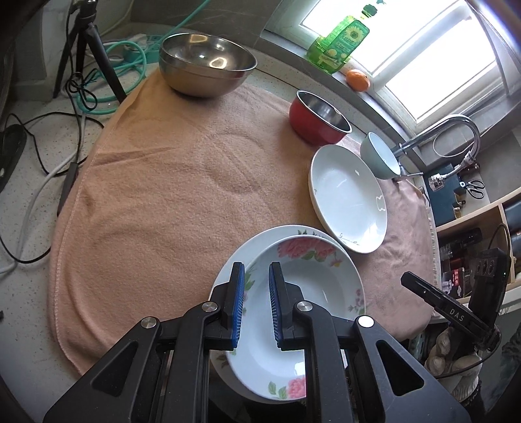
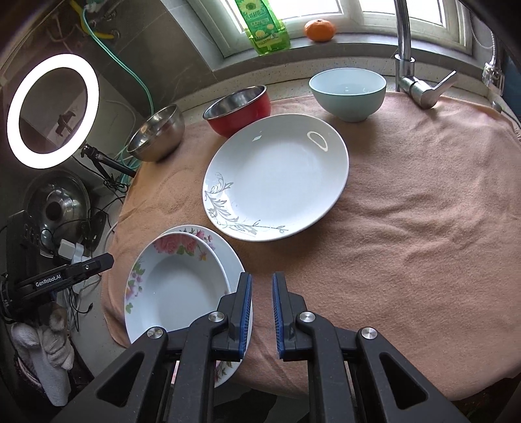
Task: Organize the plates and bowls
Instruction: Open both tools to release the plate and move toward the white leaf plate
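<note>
Two flowered plates (image 1: 309,293) (image 2: 172,286) lie stacked at the near edge of the peach towel (image 1: 162,195). A white plate with a grey vine (image 1: 348,198) (image 2: 276,175) lies beyond them. A red bowl (image 1: 309,123) (image 2: 241,114), a steel bowl (image 1: 205,65) (image 2: 156,133) and a pale green bowl (image 1: 377,156) (image 2: 348,94) stand at the back. My left gripper (image 1: 257,266) hovers over the stack's left rim, jaws nearly together with nothing gripped. My right gripper (image 2: 261,276) hangs just right of the stack, also narrow and empty.
A chrome faucet (image 2: 407,61) rises at the towel's far right. A green bottle (image 2: 263,29) and an orange (image 2: 319,30) sit on the window sill. A ring light (image 2: 52,110), a tripod (image 1: 88,48) and cables (image 1: 39,156) crowd the left counter.
</note>
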The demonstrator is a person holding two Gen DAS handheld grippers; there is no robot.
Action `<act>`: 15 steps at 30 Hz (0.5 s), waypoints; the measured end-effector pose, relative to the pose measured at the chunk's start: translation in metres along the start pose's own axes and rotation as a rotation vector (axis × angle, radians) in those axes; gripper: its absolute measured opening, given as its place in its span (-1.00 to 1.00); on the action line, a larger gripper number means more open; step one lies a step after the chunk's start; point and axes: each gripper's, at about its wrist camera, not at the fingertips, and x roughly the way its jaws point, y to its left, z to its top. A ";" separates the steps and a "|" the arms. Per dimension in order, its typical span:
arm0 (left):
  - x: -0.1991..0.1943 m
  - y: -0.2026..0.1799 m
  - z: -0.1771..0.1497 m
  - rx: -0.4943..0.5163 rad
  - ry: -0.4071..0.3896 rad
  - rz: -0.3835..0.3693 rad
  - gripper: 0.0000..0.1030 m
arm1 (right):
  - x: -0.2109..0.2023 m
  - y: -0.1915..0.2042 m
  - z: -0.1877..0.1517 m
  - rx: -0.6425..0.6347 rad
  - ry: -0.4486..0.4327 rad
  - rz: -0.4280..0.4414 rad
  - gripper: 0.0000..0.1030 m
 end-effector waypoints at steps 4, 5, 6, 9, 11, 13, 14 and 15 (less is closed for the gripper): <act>0.005 -0.013 0.009 0.016 -0.014 -0.004 -0.74 | -0.009 -0.015 0.007 0.022 -0.035 -0.013 -0.76; 0.007 -0.015 0.012 0.018 -0.017 -0.005 -0.74 | -0.011 -0.018 0.008 0.025 -0.043 -0.012 -0.76; 0.008 -0.018 0.014 0.018 -0.020 -0.007 -0.74 | -0.013 -0.021 0.010 0.028 -0.051 -0.009 -0.76; 0.013 -0.026 0.021 0.016 -0.029 -0.011 -0.74 | -0.015 -0.028 0.018 0.017 -0.052 0.000 -0.76; 0.017 -0.032 0.026 0.014 -0.033 -0.014 -0.74 | -0.016 -0.031 0.024 0.000 -0.044 0.000 -0.76; 0.021 -0.037 0.030 0.012 -0.036 -0.017 -0.74 | -0.015 -0.033 0.030 -0.019 -0.045 -0.027 -0.76; 0.024 -0.040 0.033 0.012 -0.036 -0.017 -0.74 | -0.014 -0.034 0.034 -0.024 -0.042 -0.033 -0.76; 0.027 -0.042 0.035 0.013 -0.035 -0.016 -0.74 | -0.012 -0.038 0.036 -0.024 -0.036 -0.038 -0.74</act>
